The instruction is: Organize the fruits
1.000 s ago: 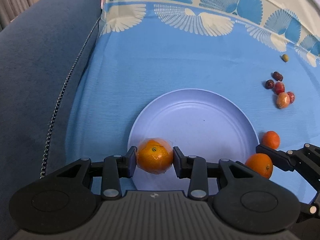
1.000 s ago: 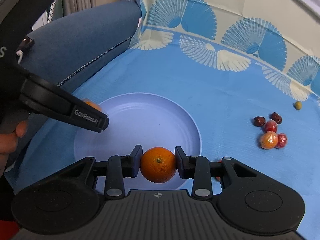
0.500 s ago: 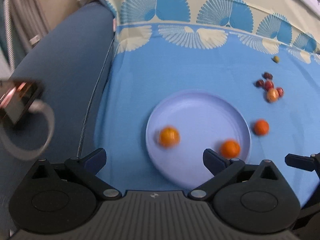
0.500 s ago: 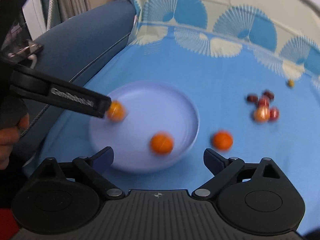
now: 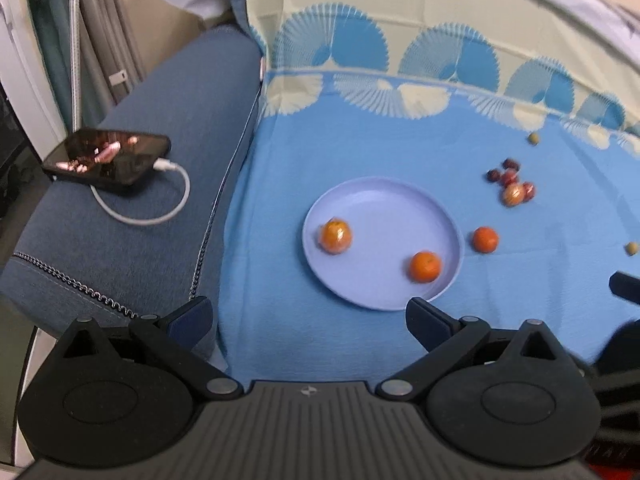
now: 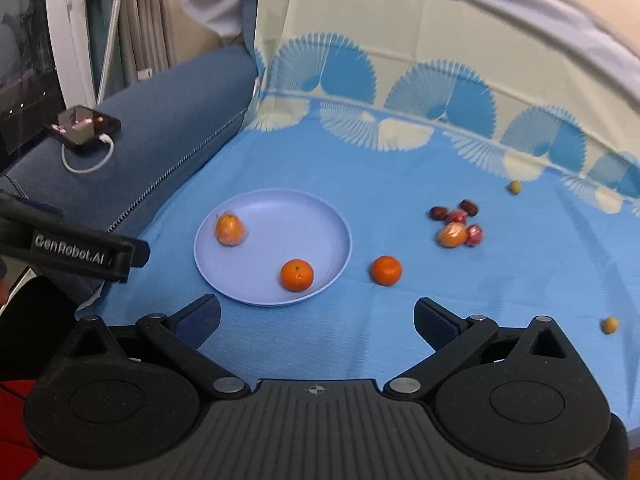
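A lilac plate (image 5: 384, 208) (image 6: 276, 208) lies on the blue cloth. On it rest a plastic-wrapped orange (image 5: 336, 236) (image 6: 229, 229) at the left and a bare orange (image 5: 425, 267) (image 6: 296, 275) at the front right. A third orange (image 5: 485, 239) (image 6: 386, 270) lies on the cloth right of the plate. My left gripper (image 5: 309, 320) is open and empty, pulled back in front of the plate. My right gripper (image 6: 316, 320) is open and empty, also back from the plate.
A cluster of small red and brown fruits with a wrapped one (image 5: 512, 184) (image 6: 456, 226) lies farther right. Small green olives (image 6: 514, 187) (image 6: 609, 325) are scattered on the cloth. A phone with a white cable (image 5: 106, 160) (image 6: 82, 126) sits on the blue sofa arm at the left.
Both grippers opened, dropped their oranges onto the plate, and pulled back and up, so the plate looks smaller and farther.
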Tool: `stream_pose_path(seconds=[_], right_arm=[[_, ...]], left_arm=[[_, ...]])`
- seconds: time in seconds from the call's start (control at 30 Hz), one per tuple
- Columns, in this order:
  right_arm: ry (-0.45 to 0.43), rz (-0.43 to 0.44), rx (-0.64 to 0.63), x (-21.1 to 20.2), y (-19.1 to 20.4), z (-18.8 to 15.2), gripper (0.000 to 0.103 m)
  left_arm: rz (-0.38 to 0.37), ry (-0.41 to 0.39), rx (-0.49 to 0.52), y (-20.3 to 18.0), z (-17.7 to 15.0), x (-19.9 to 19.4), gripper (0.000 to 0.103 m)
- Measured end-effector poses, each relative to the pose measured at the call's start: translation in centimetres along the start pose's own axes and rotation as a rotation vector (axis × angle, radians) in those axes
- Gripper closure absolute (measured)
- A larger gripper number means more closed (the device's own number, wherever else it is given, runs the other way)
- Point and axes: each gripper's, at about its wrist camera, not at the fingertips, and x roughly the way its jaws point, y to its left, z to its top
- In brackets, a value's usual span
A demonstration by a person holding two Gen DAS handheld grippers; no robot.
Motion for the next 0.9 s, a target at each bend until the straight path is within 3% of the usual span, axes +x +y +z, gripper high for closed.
stream_pose_path(seconds=[0.17, 0.43, 0.9], right_arm=[[-0.086, -0.018, -0.011, -3.1, 0.0, -0.5, 0.001], [-0.168, -0.023, -0.012, -6.1, 0.0, -1.0, 0.001], [-0.194, -0.03, 0.0, -7.3, 0.1, -1.4, 0.001]], left_arm=[[0.004, -0.074, 0.011, -1.2, 0.1, -3.1, 0.0], [-0.006, -0.114, 0.025, -2.0, -0.3, -6.0, 0.0], [-0.005, -0.13, 0.037, -2.1, -0.4, -6.3, 0.0]])
